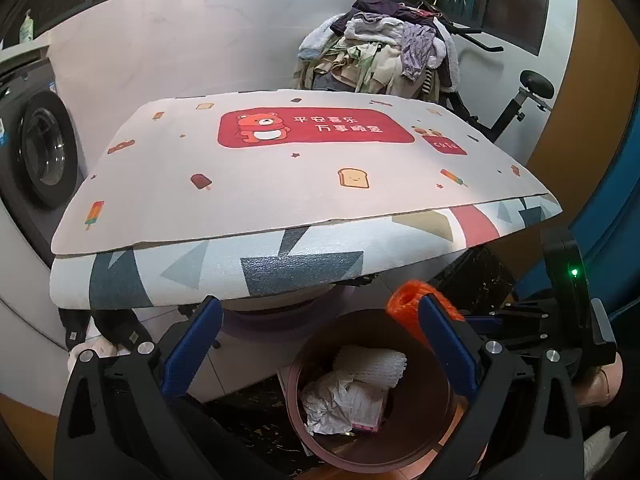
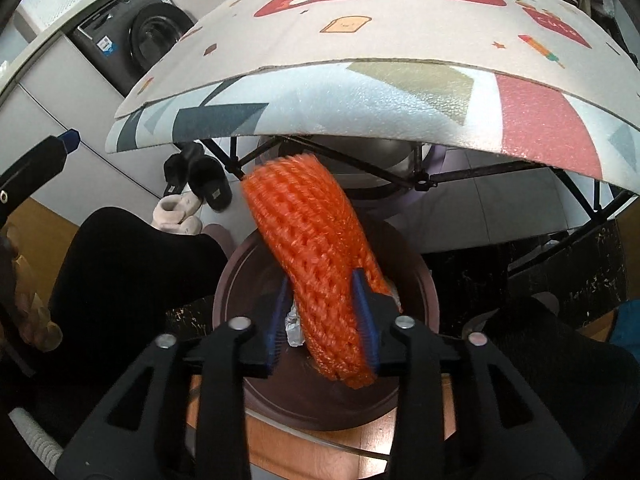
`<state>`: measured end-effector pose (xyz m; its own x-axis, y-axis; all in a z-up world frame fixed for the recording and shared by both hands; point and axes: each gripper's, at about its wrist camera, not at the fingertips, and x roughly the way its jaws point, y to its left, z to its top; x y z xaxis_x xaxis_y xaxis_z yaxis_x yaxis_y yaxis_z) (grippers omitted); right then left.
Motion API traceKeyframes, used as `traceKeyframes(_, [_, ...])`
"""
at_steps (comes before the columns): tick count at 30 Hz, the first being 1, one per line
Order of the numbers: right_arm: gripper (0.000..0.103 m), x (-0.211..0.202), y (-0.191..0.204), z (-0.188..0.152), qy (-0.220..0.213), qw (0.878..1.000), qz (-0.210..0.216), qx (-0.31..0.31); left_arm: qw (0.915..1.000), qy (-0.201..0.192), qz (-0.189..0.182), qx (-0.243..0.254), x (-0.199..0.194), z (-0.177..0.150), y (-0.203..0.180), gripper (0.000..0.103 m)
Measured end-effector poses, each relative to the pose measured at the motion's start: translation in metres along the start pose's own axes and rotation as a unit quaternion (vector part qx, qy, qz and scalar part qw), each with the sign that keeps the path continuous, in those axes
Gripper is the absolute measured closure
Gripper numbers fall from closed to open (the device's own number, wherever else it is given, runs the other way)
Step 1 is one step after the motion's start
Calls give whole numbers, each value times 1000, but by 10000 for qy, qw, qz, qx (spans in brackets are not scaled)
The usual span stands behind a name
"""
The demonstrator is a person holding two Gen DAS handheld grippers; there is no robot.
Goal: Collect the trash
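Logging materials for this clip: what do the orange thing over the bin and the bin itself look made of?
Orange sleeve: looks like soft foam netting, matte, with an open woven mesh that bends. Bin: probably plastic, smooth brown wall with a slight sheen; metal cannot be ruled out.

Orange foam net sleeve (image 2: 320, 264) hangs tilted over the brown bin (image 2: 424, 280) (crumpled paper (image 1: 336, 400) inside)

A bin (image 1: 420, 432) stands on the floor (image 1: 256, 420) beneath the mat-covered table (image 1: 304, 184)
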<state>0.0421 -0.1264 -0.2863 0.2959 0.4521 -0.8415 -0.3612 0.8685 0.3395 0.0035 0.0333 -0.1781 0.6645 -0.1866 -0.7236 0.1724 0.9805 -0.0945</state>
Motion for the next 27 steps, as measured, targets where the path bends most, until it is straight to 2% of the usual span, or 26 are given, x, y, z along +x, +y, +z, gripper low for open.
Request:
traceKeyframes(1, [46,0,1,1,3,10000,-21,-14,10000,-3,30,-1,0,-1,0,7])
traceKeyframes(2, [41,0,2,1,-9,10000,-42,-36,10000,-6,47,-1,0,0,0,7])
traceKeyframes(4, [19,-1,3,1,-35,9999,-115,-65,9999,-21,128,4,0,-1,0,6])
traceKeyframes(6, [7,-3,4,2,-97,9996,-233,-91,9999,-18,166,-3,0,-1,0,6])
traceKeyframes(10, [6,-9,1,6,-193,9991,-381,-43,9998,-45,199,-48,-1,2,2,6])
traceKeyframes(14, [6,-32,-4,13,-603,9966,-555,-37,9992,-237,316,102,-10,15,-3,6])
traceKeyframes(16, [6,-49,-4,22,-893,9931,-761,-98,9976,-475,437,241,-21,30,-7,6])
traceKeyframes(20, [6,-93,-5,41,-1488,9839,-974,-180,9947,-882,453,270,-46,57,-10,6])
traceKeyframes(24, [6,-145,-1,62,-2130,9698,-1142,-316,9869,-1411,698,341,-76,86,-19,6])
traceKeyframes(27, [6,-173,1,74,-2427,9619,-1204,-372,9830,-1634,748,380,-94,104,-27,6])
